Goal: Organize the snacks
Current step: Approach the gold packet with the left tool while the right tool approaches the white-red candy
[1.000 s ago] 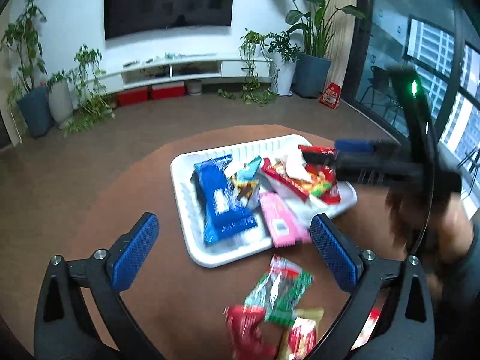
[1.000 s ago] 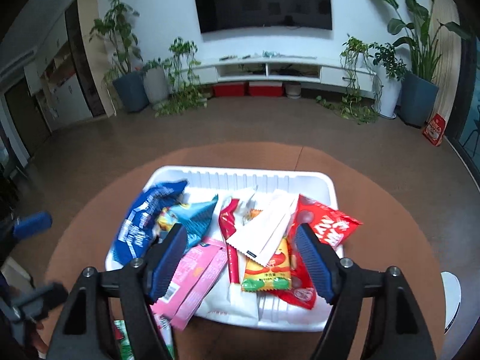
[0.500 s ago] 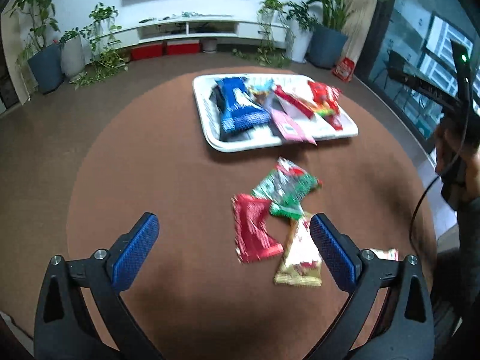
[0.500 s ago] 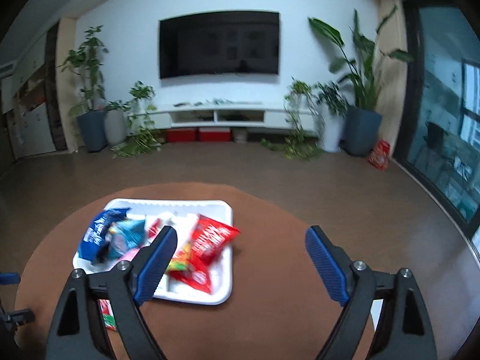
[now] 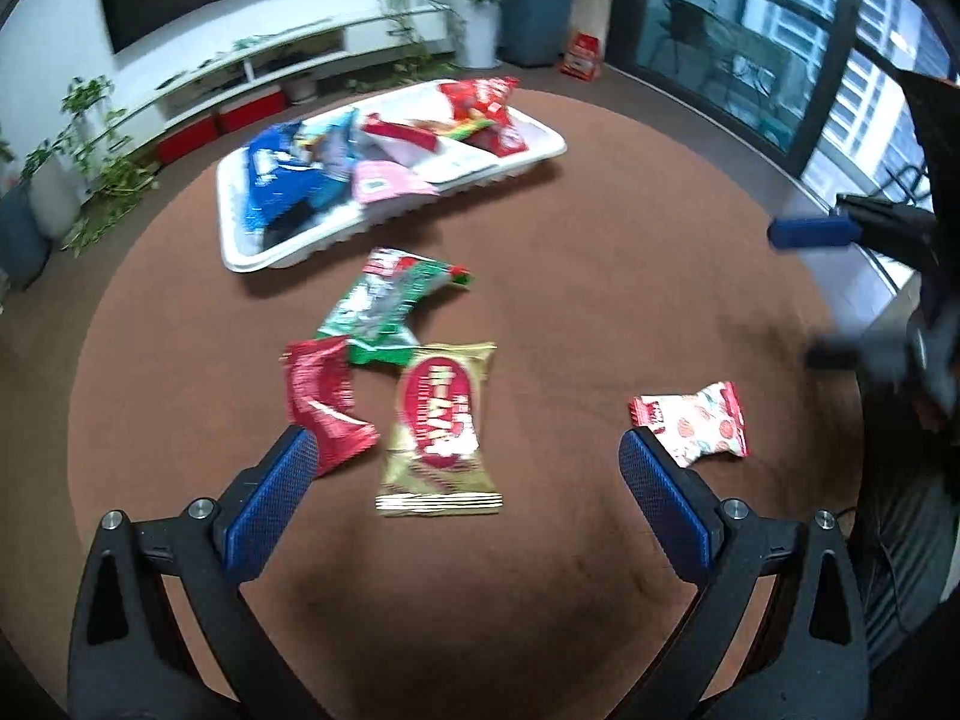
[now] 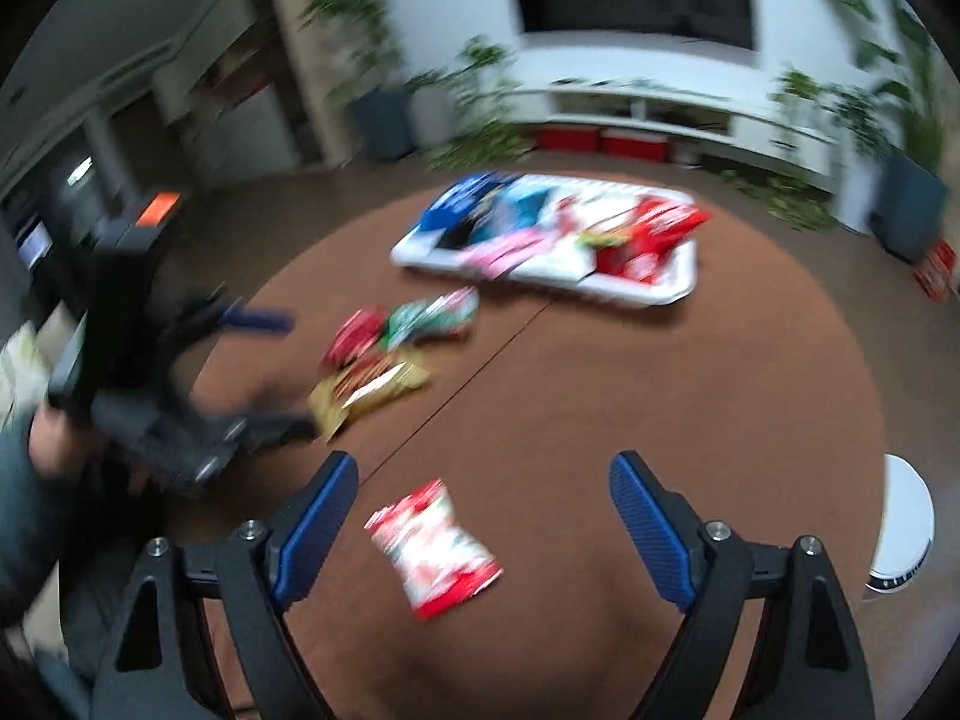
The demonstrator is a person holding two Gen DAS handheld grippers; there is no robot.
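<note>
White-red snack pkt [image 6: 433, 546] btwn open right gripper [image 6: 483, 516] pads, apparently untouched

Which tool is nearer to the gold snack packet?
Left. The left tool frames the gold packet; the right tool is over the white-and-red packet.

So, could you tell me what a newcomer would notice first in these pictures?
Probably the white tray heaped with bright snack packets at the far side of the round brown table. Next, four loose packets nearer: green, red, gold, and a white strawberry one apart.
</note>
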